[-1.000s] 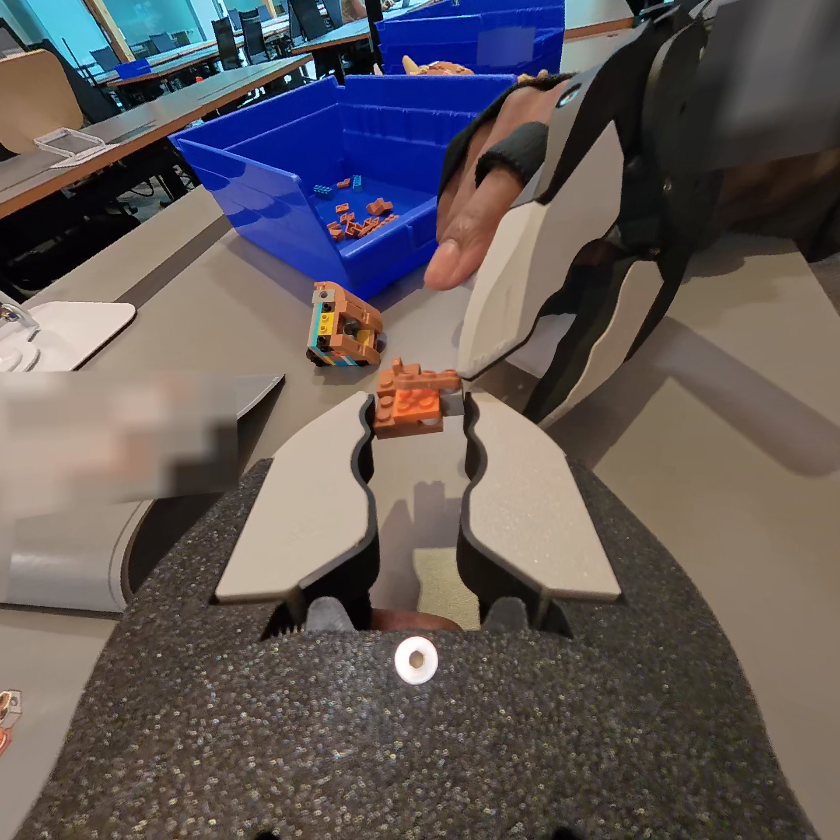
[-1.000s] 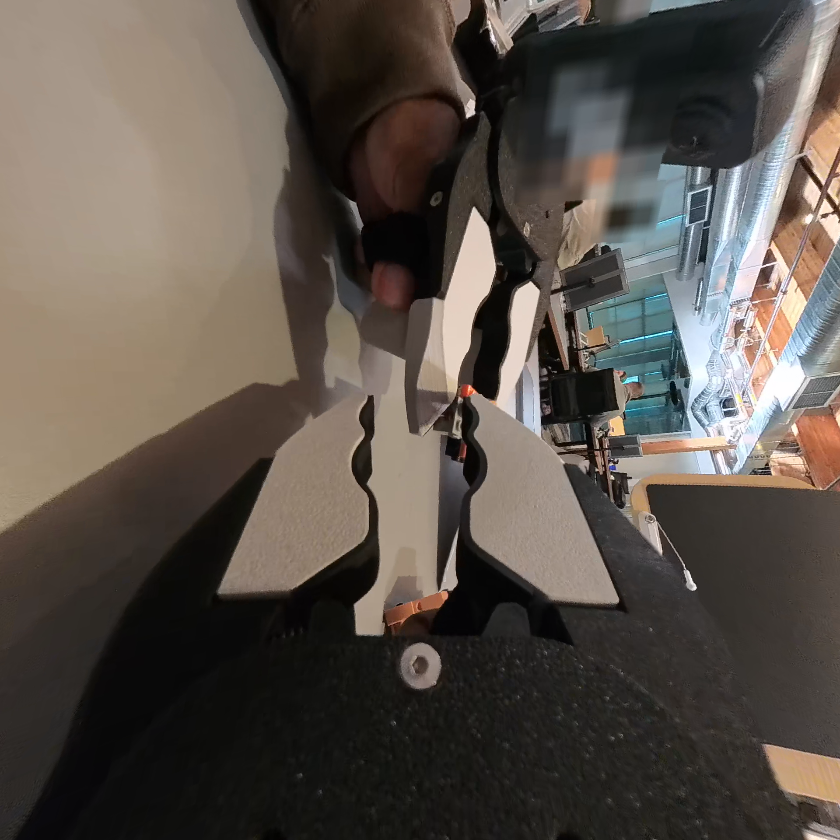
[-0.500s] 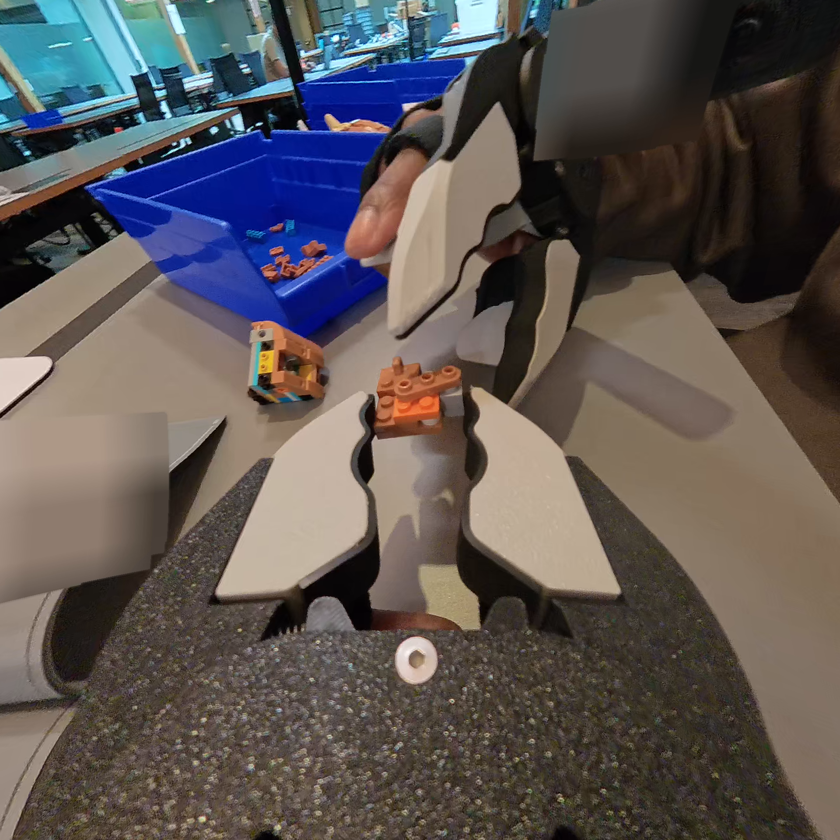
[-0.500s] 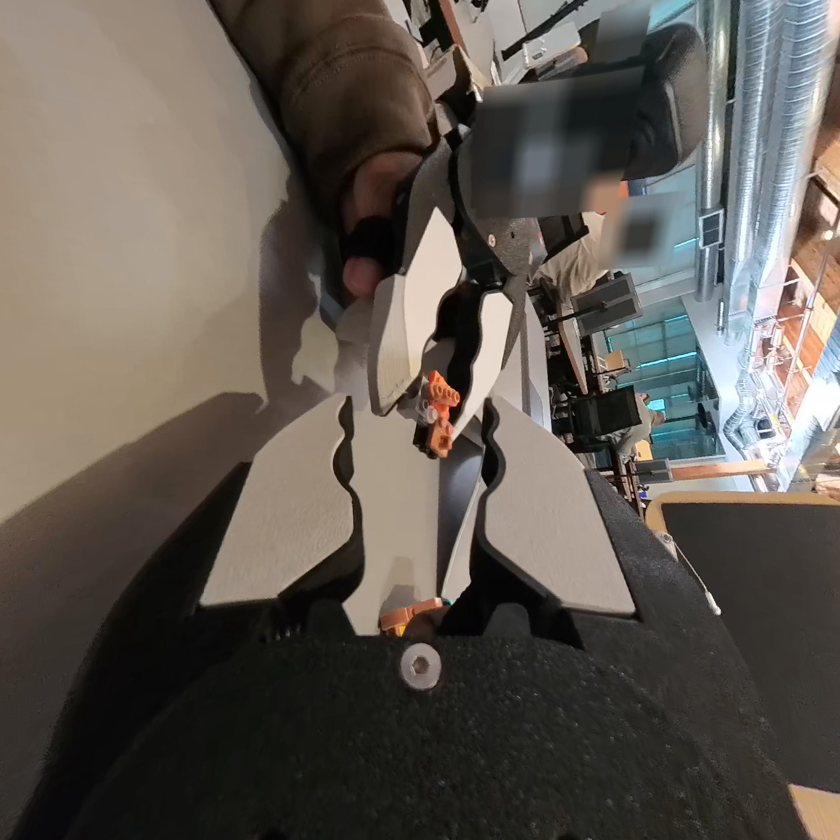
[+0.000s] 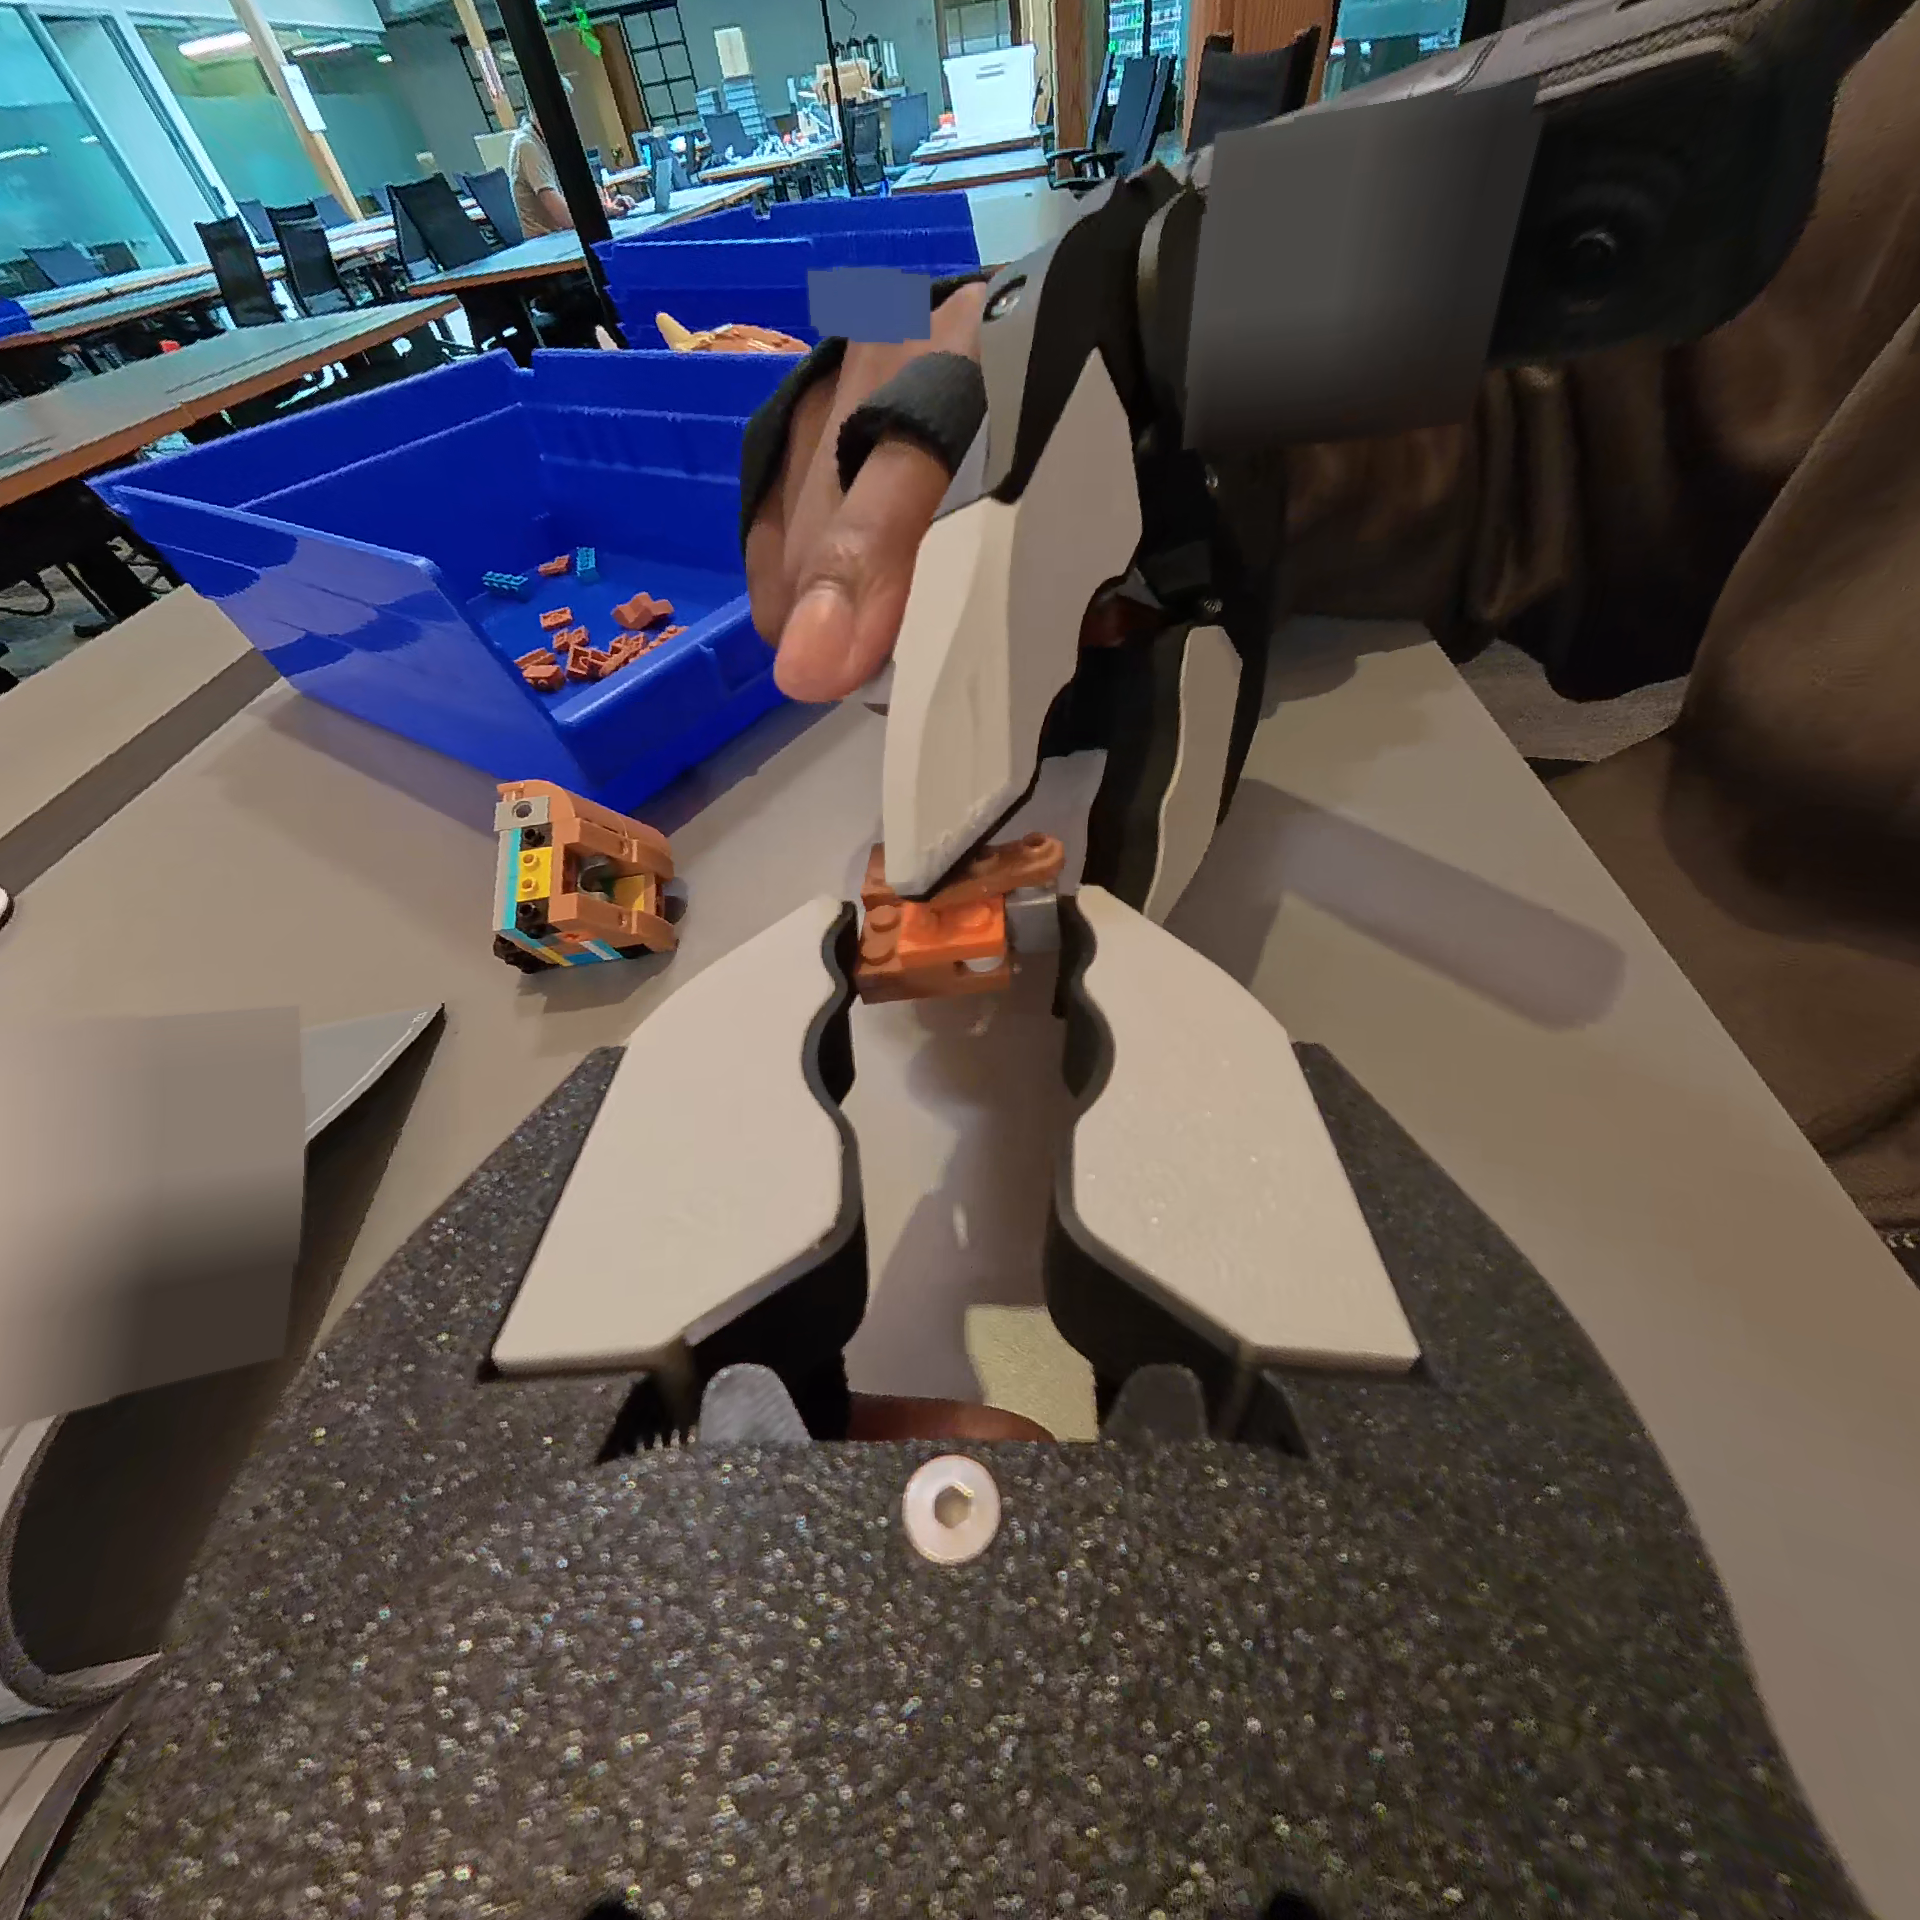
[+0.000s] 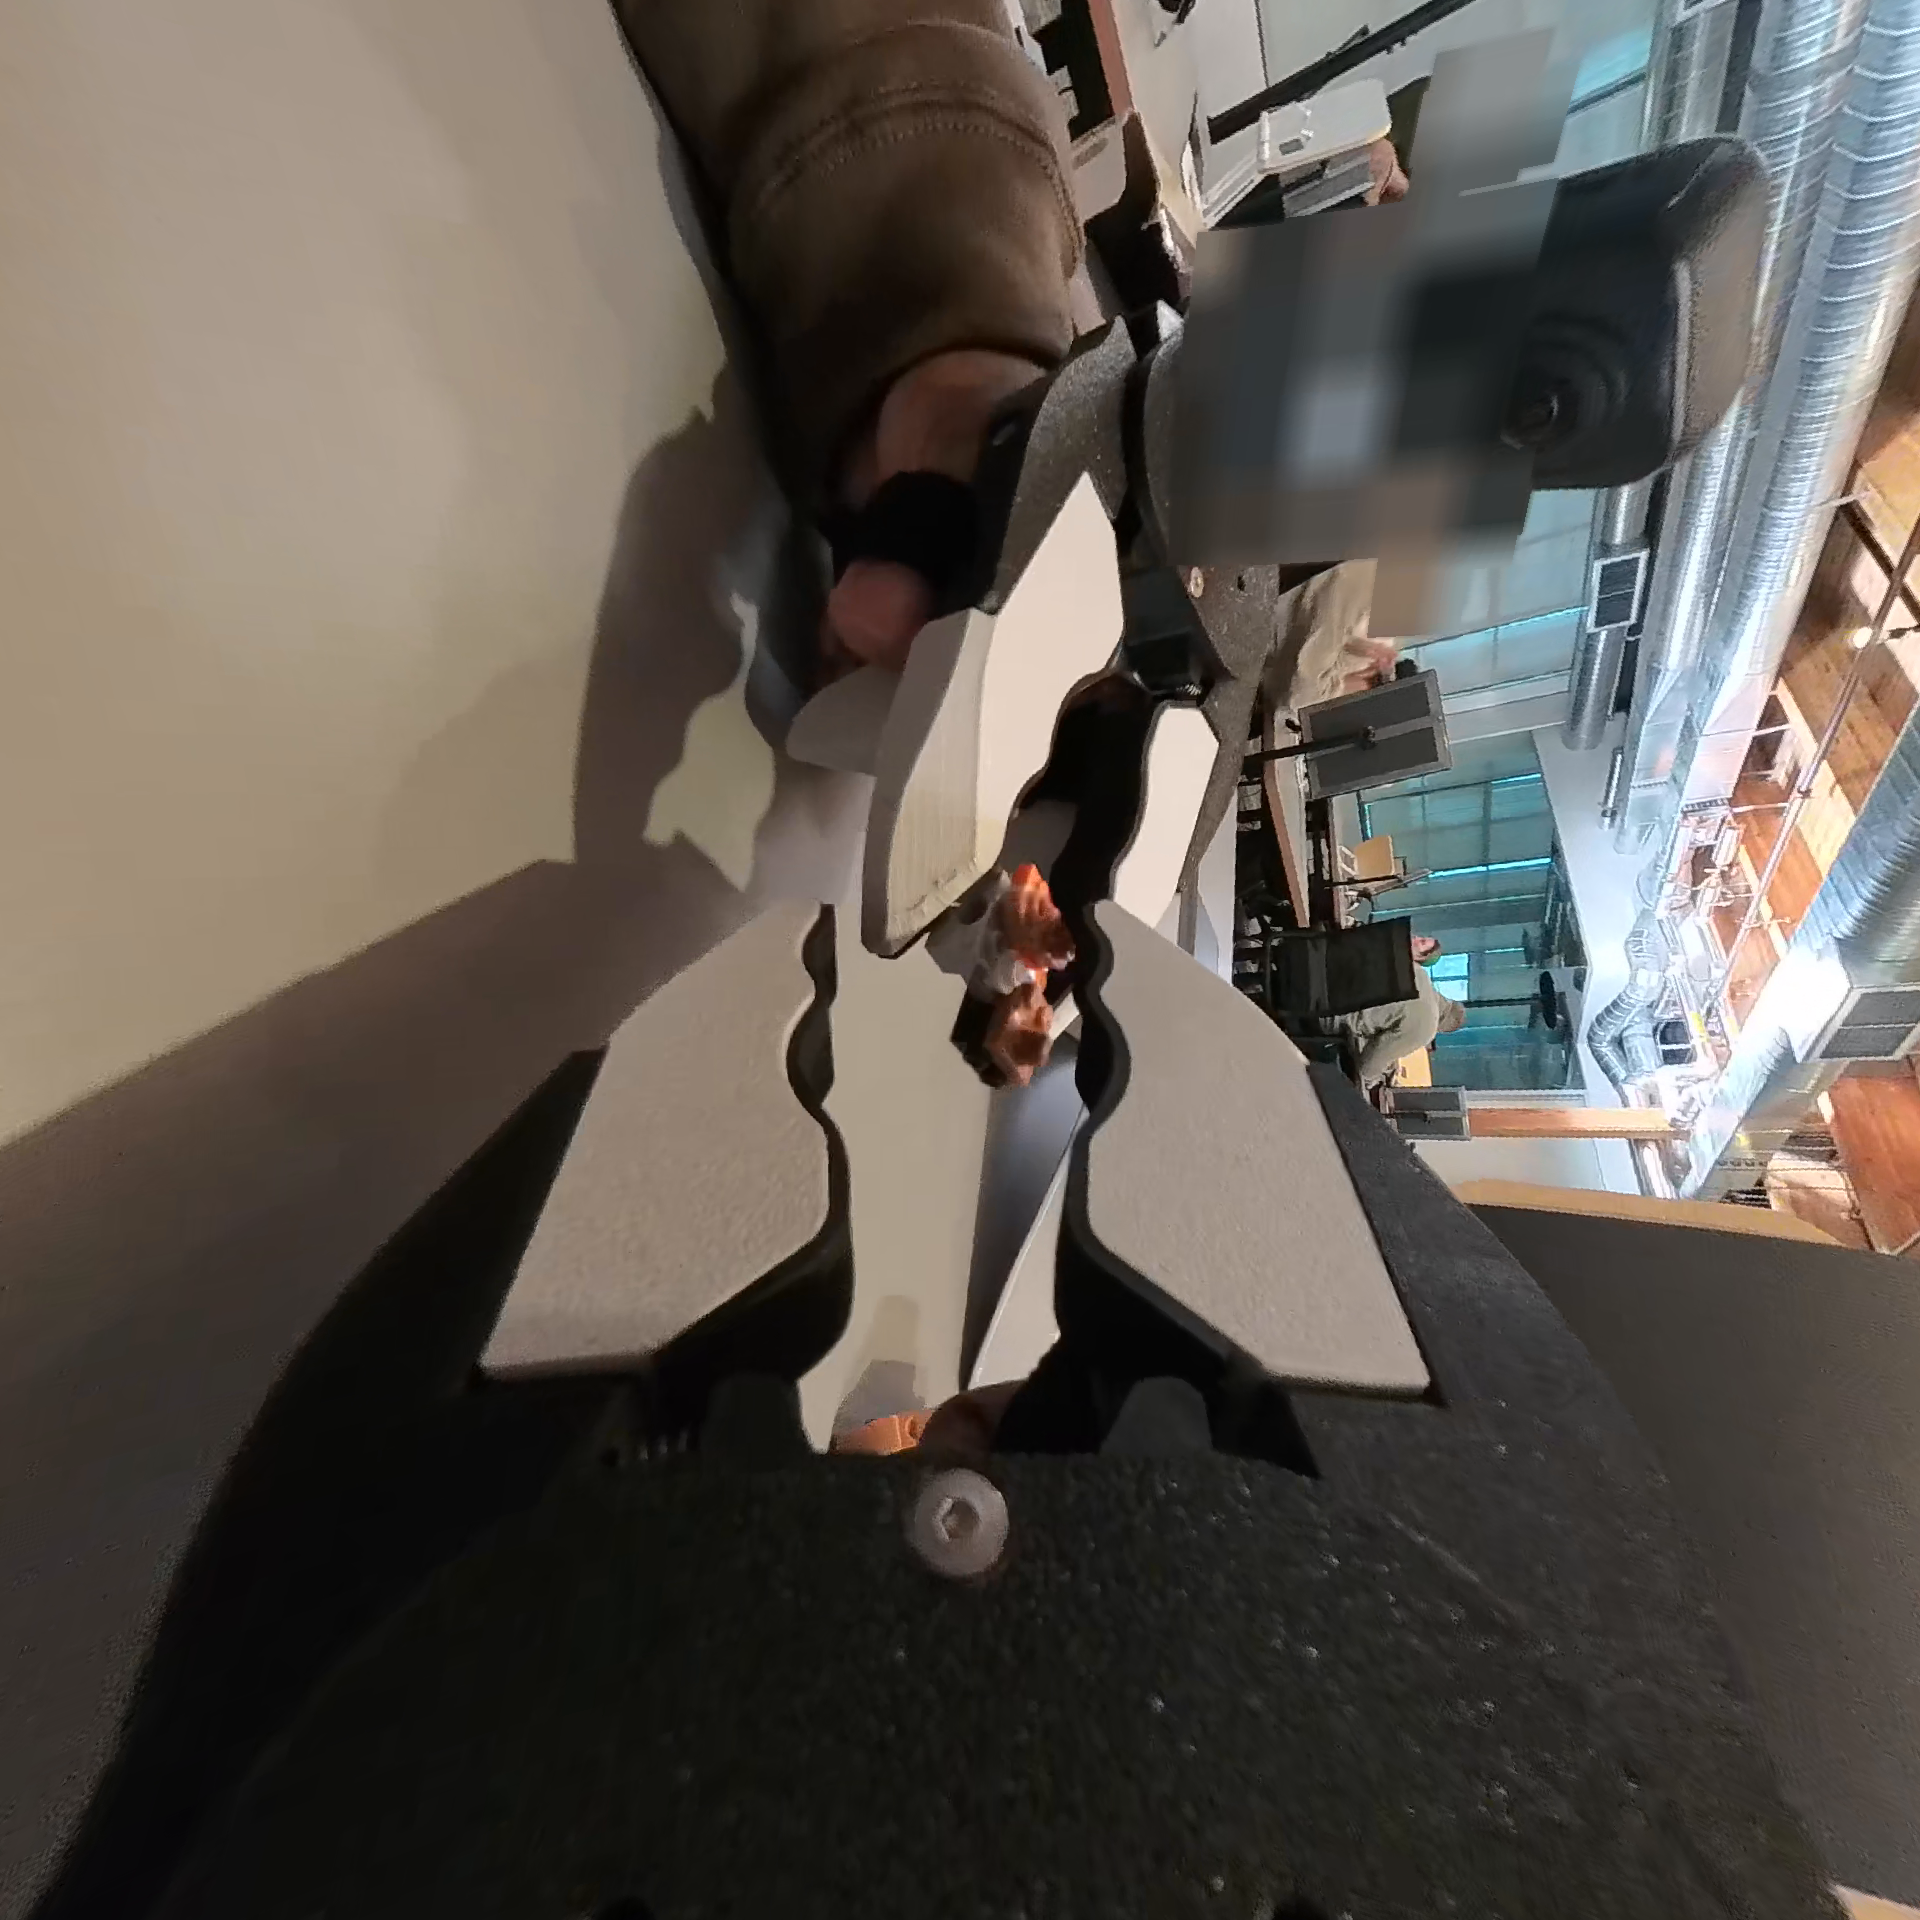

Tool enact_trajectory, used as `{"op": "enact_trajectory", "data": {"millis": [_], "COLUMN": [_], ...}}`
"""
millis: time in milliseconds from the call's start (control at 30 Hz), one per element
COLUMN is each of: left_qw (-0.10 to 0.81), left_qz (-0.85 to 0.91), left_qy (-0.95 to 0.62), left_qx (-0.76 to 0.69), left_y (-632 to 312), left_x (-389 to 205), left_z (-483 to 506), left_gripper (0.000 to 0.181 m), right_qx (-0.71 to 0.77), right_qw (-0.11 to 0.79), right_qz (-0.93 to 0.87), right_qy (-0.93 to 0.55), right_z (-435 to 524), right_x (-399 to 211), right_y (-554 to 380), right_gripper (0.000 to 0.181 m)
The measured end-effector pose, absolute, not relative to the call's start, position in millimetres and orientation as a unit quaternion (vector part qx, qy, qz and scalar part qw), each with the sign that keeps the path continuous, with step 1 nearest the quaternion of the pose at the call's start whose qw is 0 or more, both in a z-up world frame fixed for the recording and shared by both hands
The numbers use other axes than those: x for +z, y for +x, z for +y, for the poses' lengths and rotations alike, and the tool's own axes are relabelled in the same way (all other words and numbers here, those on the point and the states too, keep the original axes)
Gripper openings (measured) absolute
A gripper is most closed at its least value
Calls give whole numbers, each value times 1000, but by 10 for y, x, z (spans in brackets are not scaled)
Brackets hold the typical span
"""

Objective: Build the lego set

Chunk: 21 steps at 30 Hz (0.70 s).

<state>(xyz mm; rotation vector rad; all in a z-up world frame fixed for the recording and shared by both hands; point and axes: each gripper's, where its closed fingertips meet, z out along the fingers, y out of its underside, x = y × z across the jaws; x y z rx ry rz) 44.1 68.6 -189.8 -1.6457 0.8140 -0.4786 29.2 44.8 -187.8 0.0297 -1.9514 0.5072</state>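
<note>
The right tool [image 5: 1029, 831] has come down again onto the orange brick assembly [image 5: 935, 940], one finger pressing its top, jaws apart. The left tool [image 5: 951, 935] holds this assembly above the worktop [image 5: 1455, 1039], near the blue bin [image 5: 343, 582].

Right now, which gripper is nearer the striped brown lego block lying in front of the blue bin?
Left. The left gripper holds the orange assembly just beside the striped block; the right gripper comes down beyond that assembly.

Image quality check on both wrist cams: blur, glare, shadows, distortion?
Left wrist view: sharp, even lighting, fisheye bends the table edges, soft shadow beside the right gripper. Right wrist view: rolled sideways, the orange lego piece slightly soft, bright windows behind, dark shadow lower left.
</note>
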Motion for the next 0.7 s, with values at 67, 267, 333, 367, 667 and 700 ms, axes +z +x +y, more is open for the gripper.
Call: {"op": "enact_trajectory", "data": {"millis": [67, 267, 333, 367, 667, 700], "left_qw": [586, 590, 591, 591, 592, 591], "left_qz": [345, 344, 343, 342, 347, 347], "left_qy": [-704, -703, -702, -701, -698, -699], "left_qx": [-206, -201, -202, -203, -207, -206], "left_y": [427, 418, 417, 416, 436, 434], "left_x": [-1883, -1871, -1864, -1861, -1858, -1863], "left_z": [691, 696, 696, 695, 681, 682], "left_gripper": [37, 37, 37, 37, 37, 37], "right_qx": [209, 196, 196, 199, 207, 206], "right_qw": [539, 549, 550, 552, 535, 535], "right_qz": [-816, -813, -811, -810, -819, -819], "right_qy": [10, 10, 11, 10, 16, 16], "right_z": [468, 496, 500, 498, 417, 422], "right_x": [-1862, -1849, -1836, -1821, -1861, -1864], "right_y": [285, 271, 275, 277, 291, 290], "right_gripper": [43, 41, 41, 42, 44, 44]}}
